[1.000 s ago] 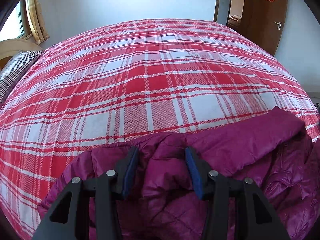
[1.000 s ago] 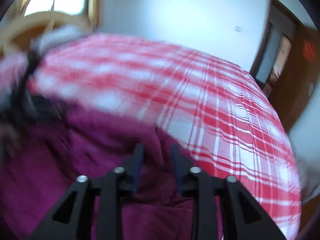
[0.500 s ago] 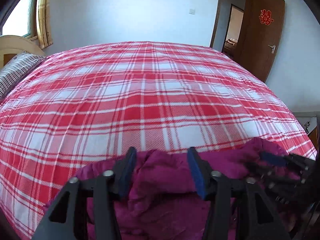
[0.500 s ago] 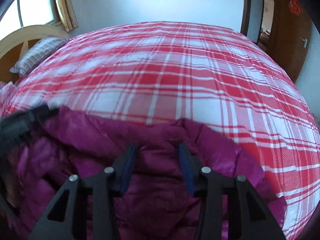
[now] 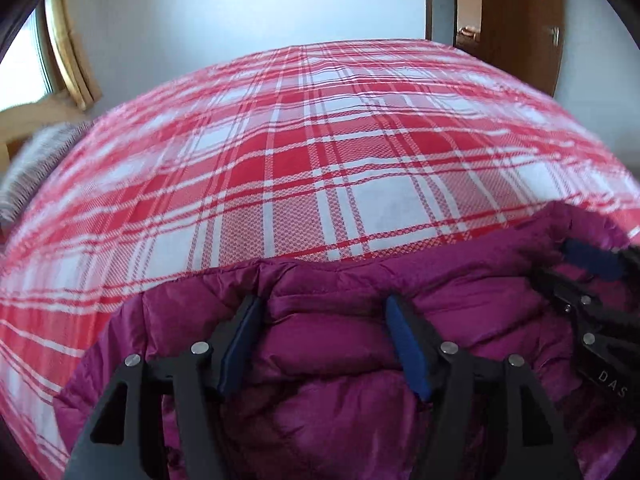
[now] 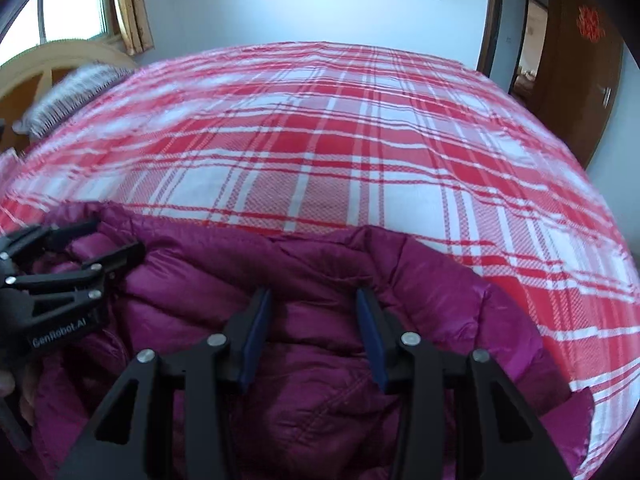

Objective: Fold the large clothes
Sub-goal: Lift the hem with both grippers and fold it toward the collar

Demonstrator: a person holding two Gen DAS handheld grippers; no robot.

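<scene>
A puffy magenta jacket [image 5: 340,400] lies bunched at the near edge of a bed with a red and white plaid cover [image 5: 320,140]. My left gripper [image 5: 320,304] sits over the jacket's far hem. Its jaws are opening, with a padded ridge lying loose between the blue pads. My right gripper [image 6: 312,294] is shut on a fold of the jacket [image 6: 320,264] near its right side. Each gripper shows in the other's view: the left gripper [image 6: 116,236] low at the left, the right gripper [image 5: 560,264] at the right edge.
The plaid cover stretches far beyond the jacket. A striped pillow [image 6: 68,96] and a wooden headboard [image 6: 48,60] are at the far left, under a curtained window. A brown door [image 6: 580,60] stands open at the far right.
My left jaws have spread wider and let the fold settle. The right gripper came down with the jacket, which now lies lower and flatter on the bed.
</scene>
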